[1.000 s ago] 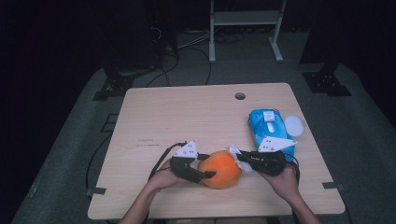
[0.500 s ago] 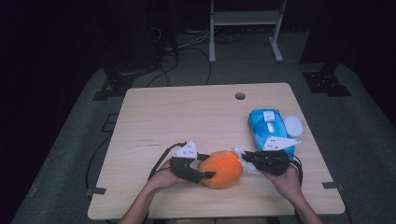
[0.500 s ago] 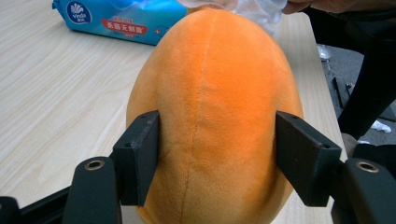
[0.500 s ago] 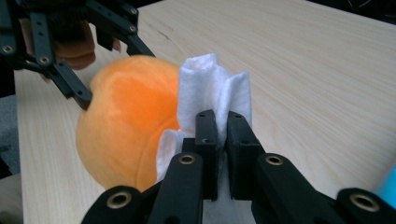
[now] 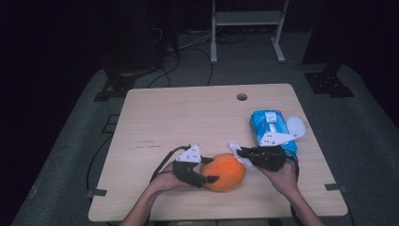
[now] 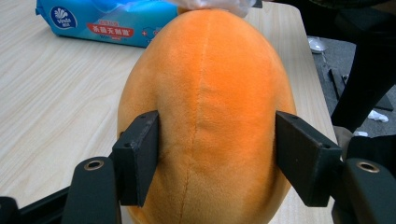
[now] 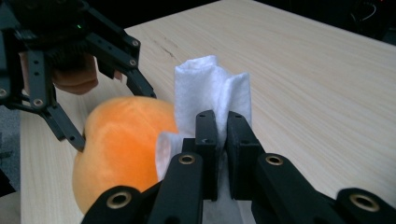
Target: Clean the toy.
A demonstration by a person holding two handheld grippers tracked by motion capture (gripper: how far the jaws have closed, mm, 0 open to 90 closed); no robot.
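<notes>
Orange plush egg-shaped toy point(image 6: 205, 116) sits between my left gripper point(image 5: 205, 170) fingers point(image 6: 137, 158), clamped on its sides, resting on pale wooden surface point(image 5: 188, 117). My right gripper point(image 7: 222, 126) fingers pressed together on folded white wipe point(image 7: 212, 88), wipe touching far end of toy from left fingers. Blue wet-wipe pack point(image 5: 272, 129) lies just beyond right gripper, near my right hand point(image 5: 282, 176).

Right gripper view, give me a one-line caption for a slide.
Right gripper pinches a folded white wipe beside the orange plush toy held by the left gripper.
</notes>
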